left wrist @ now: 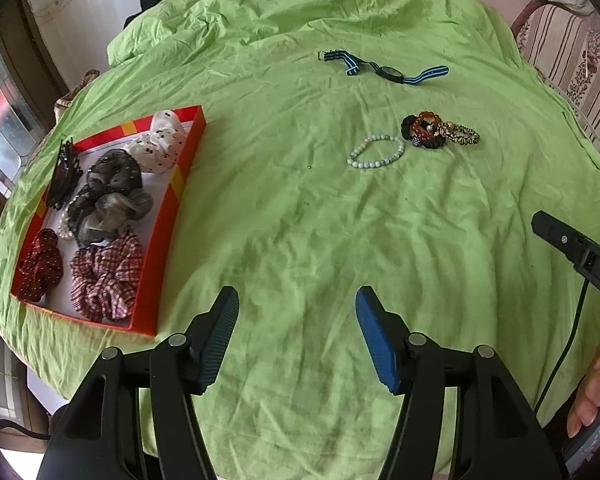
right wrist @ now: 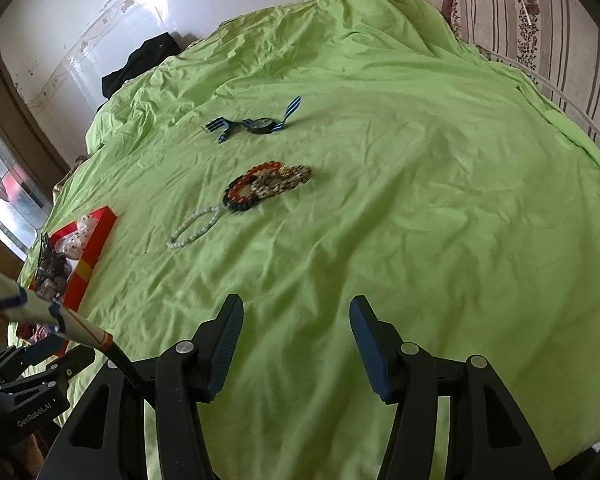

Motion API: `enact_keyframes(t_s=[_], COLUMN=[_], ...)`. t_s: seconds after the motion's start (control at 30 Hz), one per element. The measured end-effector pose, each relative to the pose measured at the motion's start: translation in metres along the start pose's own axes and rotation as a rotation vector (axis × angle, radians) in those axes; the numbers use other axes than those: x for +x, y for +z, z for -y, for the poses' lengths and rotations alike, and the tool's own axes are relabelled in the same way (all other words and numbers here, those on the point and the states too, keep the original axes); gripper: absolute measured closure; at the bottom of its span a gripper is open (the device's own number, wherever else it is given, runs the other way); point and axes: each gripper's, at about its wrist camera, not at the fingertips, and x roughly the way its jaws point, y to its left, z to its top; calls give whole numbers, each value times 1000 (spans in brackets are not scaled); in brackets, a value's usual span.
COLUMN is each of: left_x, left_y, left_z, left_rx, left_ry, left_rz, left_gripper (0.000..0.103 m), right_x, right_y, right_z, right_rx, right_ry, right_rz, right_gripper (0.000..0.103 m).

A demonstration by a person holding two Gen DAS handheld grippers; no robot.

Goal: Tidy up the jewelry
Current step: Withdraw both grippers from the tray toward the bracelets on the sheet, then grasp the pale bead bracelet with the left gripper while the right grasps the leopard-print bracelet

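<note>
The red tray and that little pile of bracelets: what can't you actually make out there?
- Pearl strand in the red tray, left wrist view: mostly buried under the grey scrunchie.
- Bracelet pile, both views: rings overlap, too small to count.
- Tray in right wrist view: cut off by a pale pole.
- Watch face: too small to read.

In the right wrist view the red tray (right wrist: 96,240) is partly covered by a taped pale rod (right wrist: 32,304) at the near left, and its contents blur together. In the left wrist view the pearl strand (left wrist: 65,229) shows only a short arc under the grey scrunchie (left wrist: 112,212), while the right gripper (left wrist: 556,236) is cut off by the right edge, its fingertips unseen.
</note>
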Motion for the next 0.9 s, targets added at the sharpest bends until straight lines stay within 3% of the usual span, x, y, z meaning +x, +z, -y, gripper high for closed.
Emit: enact_keyframes(t_s=[0.2,0.4,0.63,0.73,0.9], left_x=[8,24,68,90,119], left_y=[24,68,107,119,131], left_z=[-8,-16,7,18,24], left_rx=[-40,-83,-49,-34,-37], left_ry=[-43,-69,-208,-260,-299], left_rz=[-10,-2,-53,-72,-102], left_gripper=[43,43,43,54,59], right_x=[5,10,25,38,68], right_y=[6,20,52,69,90], right_z=[8,14,21,20,17], right_rx=[1,-4,25,21,21], right_ry=[-15,-26,23,48,71], right_rz=[-5,-1,-5,-4,-32], right_gripper=[43,43,43,43,43])
